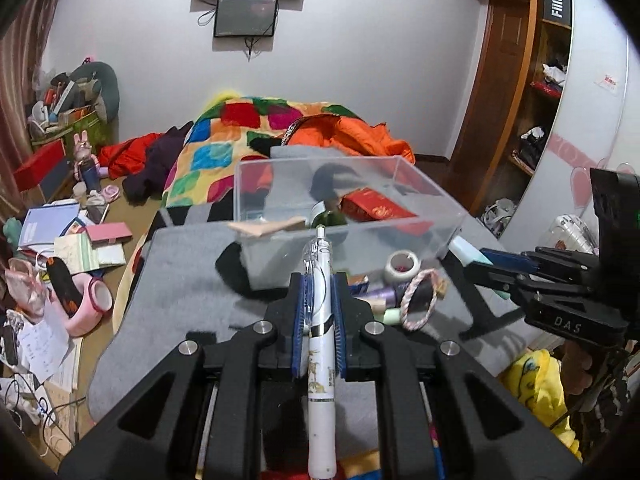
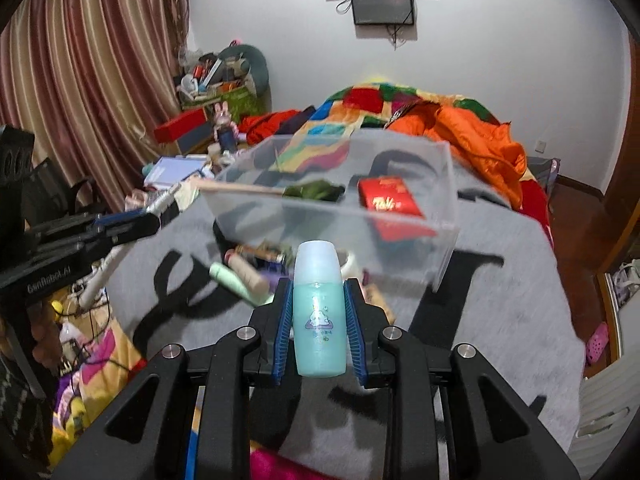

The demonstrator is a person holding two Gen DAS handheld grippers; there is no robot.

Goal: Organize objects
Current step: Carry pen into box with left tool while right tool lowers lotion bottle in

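My left gripper (image 1: pixel 320 304) is shut on a white pen (image 1: pixel 320 360) with a clear tip, held above the grey blanket (image 1: pixel 180 280) and pointing at the clear plastic box (image 1: pixel 344 200). My right gripper (image 2: pixel 318 312) is shut on a small turquoise bottle (image 2: pixel 319 312) with a pale cap, just short of the same box (image 2: pixel 332 208). The box holds a red packet (image 2: pixel 390 200), a dark green item (image 2: pixel 316 191) and a tan stick (image 2: pixel 240 189). Loose tubes (image 2: pixel 240 276), a tape roll (image 1: pixel 402 266) and a braided band (image 1: pixel 420 300) lie in front of the box.
The grey blanket covers a bed with a patchwork quilt (image 1: pixel 224 148) and orange cloth (image 1: pixel 352 136) behind. Cluttered papers and boxes (image 1: pixel 72 236) lie on the floor at left. A wooden shelf (image 1: pixel 540 92) stands at right. Curtains (image 2: pixel 88 80) hang at left.
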